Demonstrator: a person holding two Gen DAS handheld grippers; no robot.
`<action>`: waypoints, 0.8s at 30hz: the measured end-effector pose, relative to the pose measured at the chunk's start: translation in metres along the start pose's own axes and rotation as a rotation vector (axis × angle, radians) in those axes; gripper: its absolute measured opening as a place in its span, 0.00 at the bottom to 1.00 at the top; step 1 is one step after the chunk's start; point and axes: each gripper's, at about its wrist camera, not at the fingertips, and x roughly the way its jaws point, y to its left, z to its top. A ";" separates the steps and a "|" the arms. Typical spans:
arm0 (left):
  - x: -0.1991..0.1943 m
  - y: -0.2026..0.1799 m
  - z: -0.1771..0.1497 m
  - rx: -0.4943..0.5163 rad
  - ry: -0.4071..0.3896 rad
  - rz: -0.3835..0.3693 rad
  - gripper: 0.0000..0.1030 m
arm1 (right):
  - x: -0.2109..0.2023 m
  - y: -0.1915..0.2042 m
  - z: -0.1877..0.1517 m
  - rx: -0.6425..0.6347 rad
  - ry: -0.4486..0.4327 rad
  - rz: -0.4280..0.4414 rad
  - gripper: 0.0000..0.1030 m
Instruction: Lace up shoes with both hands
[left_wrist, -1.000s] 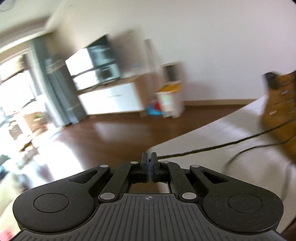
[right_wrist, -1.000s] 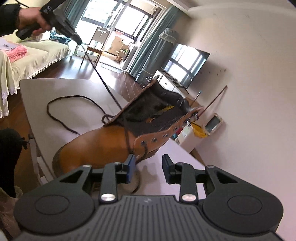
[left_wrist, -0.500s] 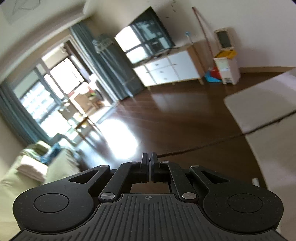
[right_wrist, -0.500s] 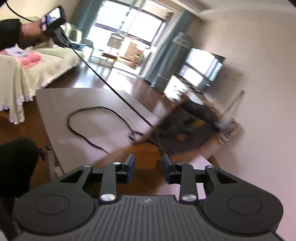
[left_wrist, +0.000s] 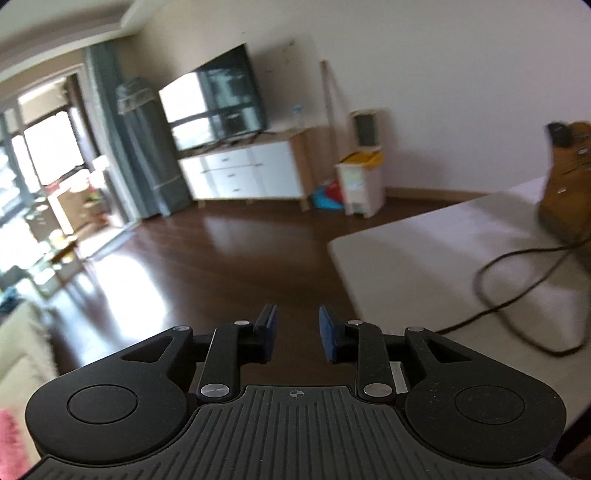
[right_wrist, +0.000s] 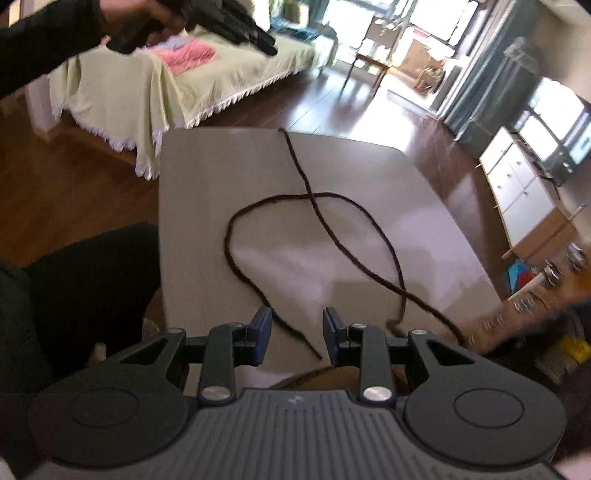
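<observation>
A: The room has a dark wood floor (left_wrist: 207, 258), a TV (left_wrist: 214, 103) above a white cabinet (left_wrist: 243, 177), and a sofa (right_wrist: 207, 74) under a pale green cover. The worktop (right_wrist: 207, 177) is a pale slab with rounded corners.

B: And the boot?

A: The boot (left_wrist: 569, 177) stands at the far right of the left wrist view, tan and blurred. In the right wrist view only its eyelet flap shows, at the right edge.

B: Where is the lace?

A: The lace (right_wrist: 373, 236) is a dark cord lying slack on the worktop. It makes one big loop that crosses itself, and one strand runs off the far edge. A loose end lies just ahead of the right tool (right_wrist: 297, 338), in line with the gap between its jaws, but the pads do not touch it.

B: So that tool is apart?

A: Yes, its jaws stand apart with nothing in them. The left tool (left_wrist: 297, 334) has just been opening; its jaws are now apart too, with only floor seen between them. From the right wrist view it is up at the top left, in a hand (right_wrist: 140, 18) with a dark sleeve, clear of the lace.
</observation>
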 end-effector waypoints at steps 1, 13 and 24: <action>-0.003 -0.005 -0.001 0.005 -0.018 -0.037 0.28 | 0.003 -0.001 0.002 -0.009 0.008 0.014 0.32; -0.021 -0.076 -0.012 0.136 -0.179 -0.496 0.42 | 0.023 -0.020 -0.007 0.054 0.047 0.146 0.03; -0.010 -0.192 -0.001 0.365 -0.179 -0.779 0.43 | -0.054 0.012 -0.021 -0.017 -0.050 -0.091 0.02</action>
